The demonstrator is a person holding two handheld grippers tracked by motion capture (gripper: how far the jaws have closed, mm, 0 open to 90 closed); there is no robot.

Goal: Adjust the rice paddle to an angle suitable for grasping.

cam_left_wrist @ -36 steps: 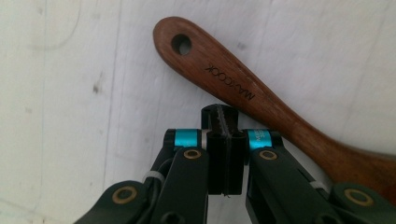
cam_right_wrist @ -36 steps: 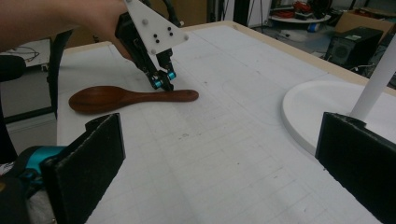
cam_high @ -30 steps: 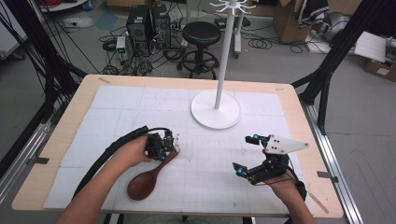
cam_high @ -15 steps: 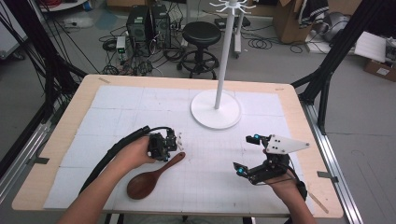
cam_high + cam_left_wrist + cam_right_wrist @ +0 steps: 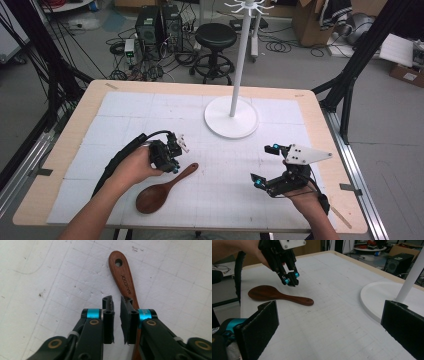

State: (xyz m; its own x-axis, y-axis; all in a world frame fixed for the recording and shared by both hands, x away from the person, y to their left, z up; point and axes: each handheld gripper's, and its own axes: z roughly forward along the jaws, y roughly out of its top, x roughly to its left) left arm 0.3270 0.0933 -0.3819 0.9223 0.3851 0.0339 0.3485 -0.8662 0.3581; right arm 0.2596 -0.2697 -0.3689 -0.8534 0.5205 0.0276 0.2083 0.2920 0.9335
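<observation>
**Left gripper hovers over a wooden spoon, right gripper waits wide open**

In the high view, a pale wooden table (image 5: 60, 150) covered by a white gridded mat fills the middle of the frame. A dark brown wooden spoon (image 5: 165, 189) lies flat on the mat in the lower left of centre, its round bowl toward the bottom edge and its handle slanting up to the right.

The left gripper (image 5: 172, 162), held in a hand that enters from the lower left, sits just above the handle end of the spoon. In the left gripper view, its two black jaws stand a narrow slit apart, having just been opening, with nothing between them. The spoon's handle (image 5: 125, 282) runs from the upper middle of that frame down behind the right-hand jaw, showing a hanging hole near its tip and printed lettering along it. In the right gripper view, the left gripper (image 5: 291, 281) hangs in the upper left, tips clear above the spoon (image 5: 277, 296), which lies on the mat below it.

The right gripper (image 5: 265, 165) is in the lower right of the high view, well apart from the spoon, with a grey three-cornered plate on top. Its jaws are spread wide and hold nothing.

A white stand (image 5: 231, 117) with a round base and tall pole rises in the upper middle of the table.
</observation>
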